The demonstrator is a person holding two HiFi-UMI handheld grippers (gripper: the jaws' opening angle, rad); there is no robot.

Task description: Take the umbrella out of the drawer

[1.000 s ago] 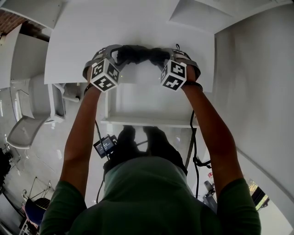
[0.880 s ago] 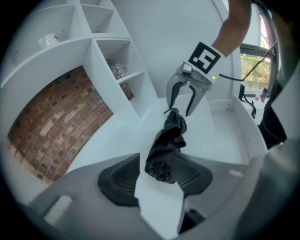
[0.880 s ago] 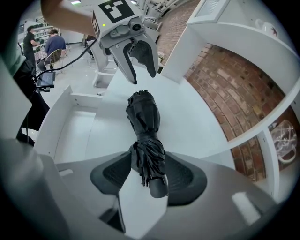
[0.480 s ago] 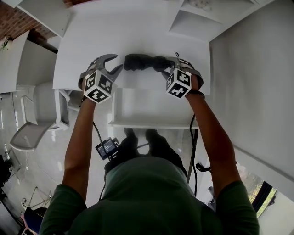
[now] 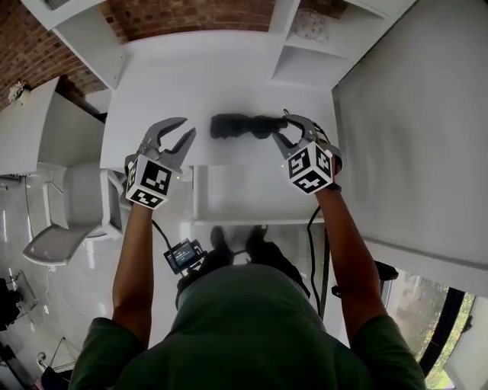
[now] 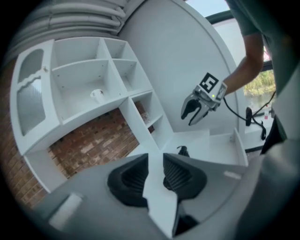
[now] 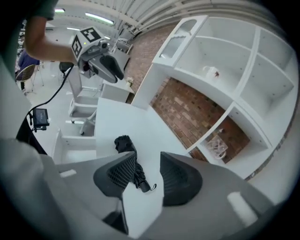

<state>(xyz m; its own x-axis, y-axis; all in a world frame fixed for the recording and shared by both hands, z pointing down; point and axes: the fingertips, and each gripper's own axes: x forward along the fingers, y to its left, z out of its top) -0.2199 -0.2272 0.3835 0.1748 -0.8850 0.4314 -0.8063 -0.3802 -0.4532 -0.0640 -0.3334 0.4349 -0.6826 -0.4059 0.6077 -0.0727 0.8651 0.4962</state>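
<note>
The folded black umbrella lies on the white desk top, just beyond the open drawer. My left gripper hovers to its left, well apart from it. Its jaws are closing with nothing between them. My right gripper hangs above the umbrella's right end, also closing and empty. In the right gripper view the umbrella shows on the desk below and beyond my jaws. In the left gripper view only its tip peeks past my jaws.
The white drawer stands pulled out towards the person and looks bare inside. A white shelf unit rises at the desk's back right against a brick wall. A white chair stands at the left. Cables hang beneath the arms.
Both grippers let go of the umbrella, rose and drew apart towards the person. The umbrella stays lying on the desk top.
</note>
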